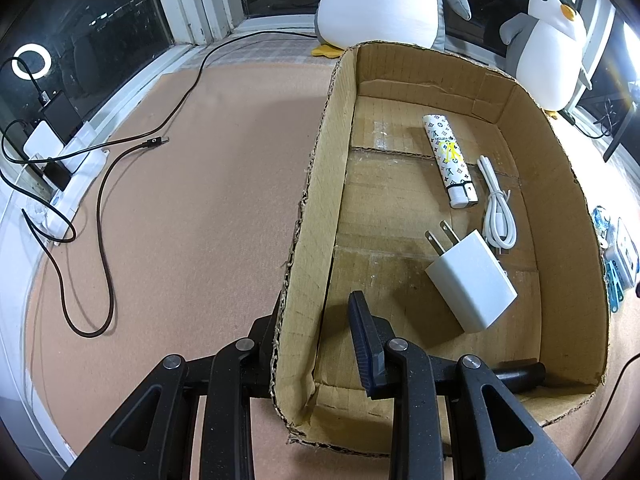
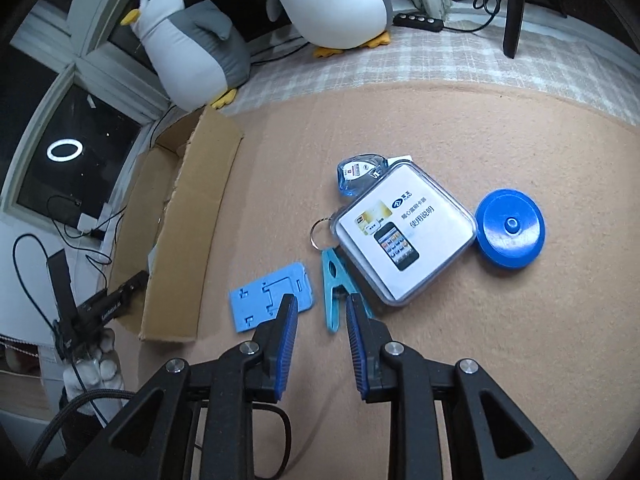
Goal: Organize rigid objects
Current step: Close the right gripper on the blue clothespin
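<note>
Left gripper point(image 1: 316, 320) straddles the near left wall of the cardboard box point(image 1: 320, 184), one finger outside the wall and mostly hidden by it, the other finger point(image 1: 366, 344) inside; the jaws stand apart with the wall between them, but whether they press on it cannot be told. On the box floor, from left to right, lie a patterned lighter point(image 1: 448, 158), a white wall charger point(image 1: 472, 284) with its two prongs pointing toward the far left corner, and a coiled white cable point(image 1: 496, 208) just beside the charger. A dark cylinder point(image 1: 520, 372) lies in the near right corner, partly hidden behind the gripper. Outside the box, to its left, a black cable point(image 1: 108, 184) snakes over the tan mat point(image 1: 192, 208). Two plush penguins point(image 1: 548, 48) sit behind the box by the window. Right gripper point(image 2: 320, 308) hovers over the mat with its jaws open and empty, its blue pads point(image 2: 286, 344) on either side of the lower end of a turquoise clothespin point(image 2: 334, 292). In the right wrist view, from left to right, the mat carries the box, a flat blue phone stand point(image 2: 260, 300), the clothespin, a key ring point(image 2: 320, 232) touching the clothespin's upper end, a clear plastic case point(image 2: 404, 236) holding a printed card, and a round blue tape measure point(image 2: 510, 228) just beside the case. A small clear blue item point(image 2: 360, 172) sits at the far corner of the case.
</note>
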### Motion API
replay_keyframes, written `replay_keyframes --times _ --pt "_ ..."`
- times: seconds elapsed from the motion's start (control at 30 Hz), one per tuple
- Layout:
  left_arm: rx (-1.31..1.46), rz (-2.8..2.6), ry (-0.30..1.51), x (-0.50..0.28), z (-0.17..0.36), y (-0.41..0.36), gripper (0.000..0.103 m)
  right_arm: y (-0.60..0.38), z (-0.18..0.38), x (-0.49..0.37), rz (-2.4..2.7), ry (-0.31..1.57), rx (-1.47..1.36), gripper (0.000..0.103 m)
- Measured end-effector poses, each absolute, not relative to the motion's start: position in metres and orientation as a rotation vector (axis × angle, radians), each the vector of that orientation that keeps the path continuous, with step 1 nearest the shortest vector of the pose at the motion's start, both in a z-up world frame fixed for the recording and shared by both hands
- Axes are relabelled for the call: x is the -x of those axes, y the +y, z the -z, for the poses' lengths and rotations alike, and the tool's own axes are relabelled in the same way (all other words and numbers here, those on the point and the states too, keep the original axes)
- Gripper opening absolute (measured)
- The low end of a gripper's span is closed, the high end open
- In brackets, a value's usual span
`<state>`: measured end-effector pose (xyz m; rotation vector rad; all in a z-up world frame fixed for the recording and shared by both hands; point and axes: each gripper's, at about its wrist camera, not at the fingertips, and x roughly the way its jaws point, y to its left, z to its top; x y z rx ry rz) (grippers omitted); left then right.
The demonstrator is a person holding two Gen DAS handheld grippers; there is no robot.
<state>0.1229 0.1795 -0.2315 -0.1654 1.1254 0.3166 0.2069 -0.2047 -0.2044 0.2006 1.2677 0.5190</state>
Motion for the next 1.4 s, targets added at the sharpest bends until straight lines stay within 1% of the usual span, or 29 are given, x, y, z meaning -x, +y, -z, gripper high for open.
replay_keyframes --times 0.17,0.47,0.5,0.57,0.63,0.77,0.9,1.33,1.4 --pt "0.17 -0.315 1.124 -0.122 0.231 0.18 0.03 -0.204 0.214 -0.215 -0.483 1.28 -0.196 0.023" --pt "0.166 -0.313 1.125 -0.12 0.232 0.18 0.03 -0.211 0.211 -0.224 -0.42 1.252 -0.151 0.023" --pt "0.166 -0.313 1.125 -0.119 0.232 0.18 0.03 -0.21 0.21 -0.224 -0.426 1.253 -0.145 0.024" --pt "0.167 -0.313 1.126 -0.119 0.232 0.18 0.03 -0.202 0.211 -0.223 -0.456 1.263 -0.114 0.035" --pt "0.166 -0.314 1.125 -0.119 0.232 0.18 0.03 -0.192 0.211 -0.222 -0.48 1.273 -0.066 0.038" --pt "0.166 -0.313 1.126 -0.119 0.232 0.18 0.03 -0.167 0.213 -0.217 -0.477 1.278 0.121 0.038" --pt "0.166 -0.313 1.125 -0.119 0.232 0.18 0.03 -0.151 0.216 -0.216 -0.474 1.283 0.222 0.038" --pt "0.168 -0.313 1.125 -0.119 0.232 0.18 0.03 -0.132 0.227 -0.224 -0.46 1.315 0.355 0.037" --pt "0.167 -0.313 1.125 -0.119 0.232 0.18 0.03 -0.131 0.227 -0.223 -0.464 1.319 0.359 0.034"
